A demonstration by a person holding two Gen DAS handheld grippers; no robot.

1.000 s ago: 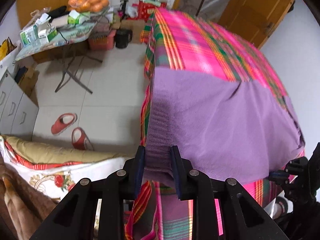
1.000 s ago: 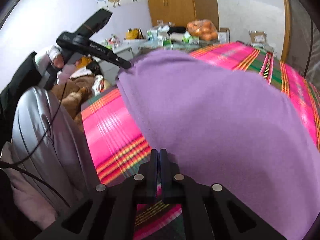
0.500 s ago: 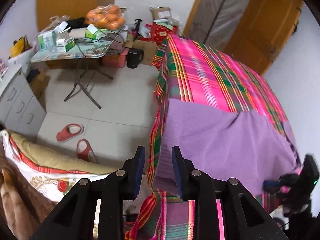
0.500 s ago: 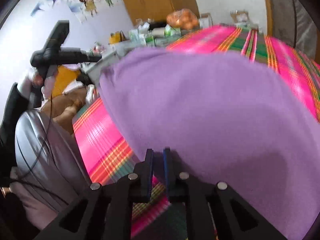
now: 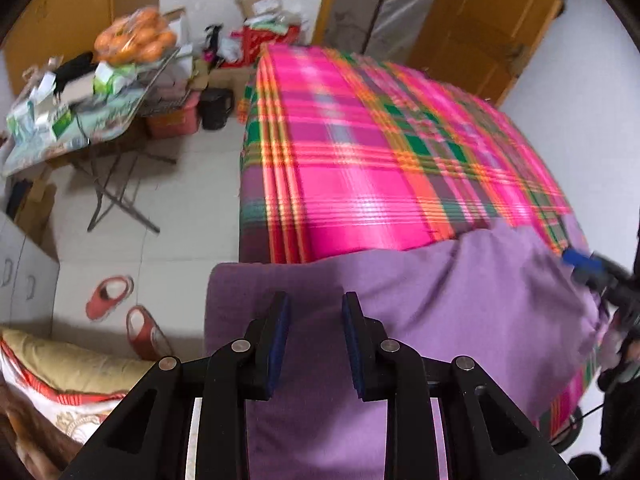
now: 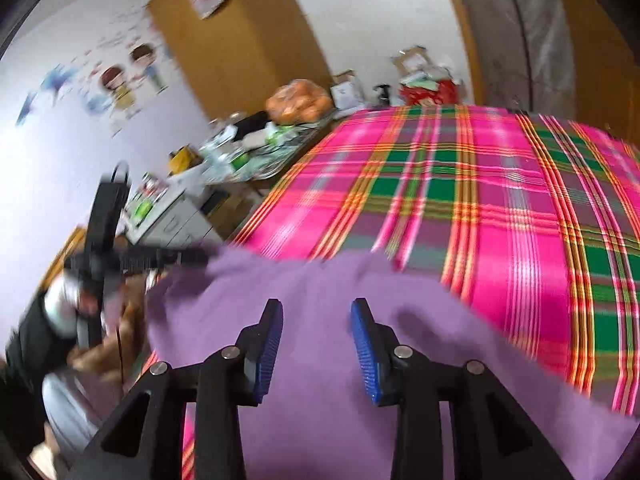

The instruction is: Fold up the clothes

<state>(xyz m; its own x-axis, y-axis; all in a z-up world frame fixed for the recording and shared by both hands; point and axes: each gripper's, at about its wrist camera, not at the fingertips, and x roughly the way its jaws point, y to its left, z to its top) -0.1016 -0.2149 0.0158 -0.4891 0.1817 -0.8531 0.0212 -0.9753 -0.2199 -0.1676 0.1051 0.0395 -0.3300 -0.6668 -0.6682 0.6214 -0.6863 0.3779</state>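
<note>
Letting go after a fold, I think: both tongs, left (image 5: 313, 312) and right (image 6: 317, 320), hold nothing, the right jaws opening. Purple cloth (image 5: 460, 312) lies at the bed's (image 5: 360, 184) near edge. Next, grab an edge again.

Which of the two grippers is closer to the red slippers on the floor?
Left. The left gripper hangs over the purple cloth at the bed edge beside the slippers. The right gripper, jaws opening, is over the cloth's other side, farther from them.

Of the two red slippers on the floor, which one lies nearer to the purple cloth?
The lower slipper, toe pointing up-left, next to the floral bedding; the other slipper lies farther left of the purple cloth.
</note>
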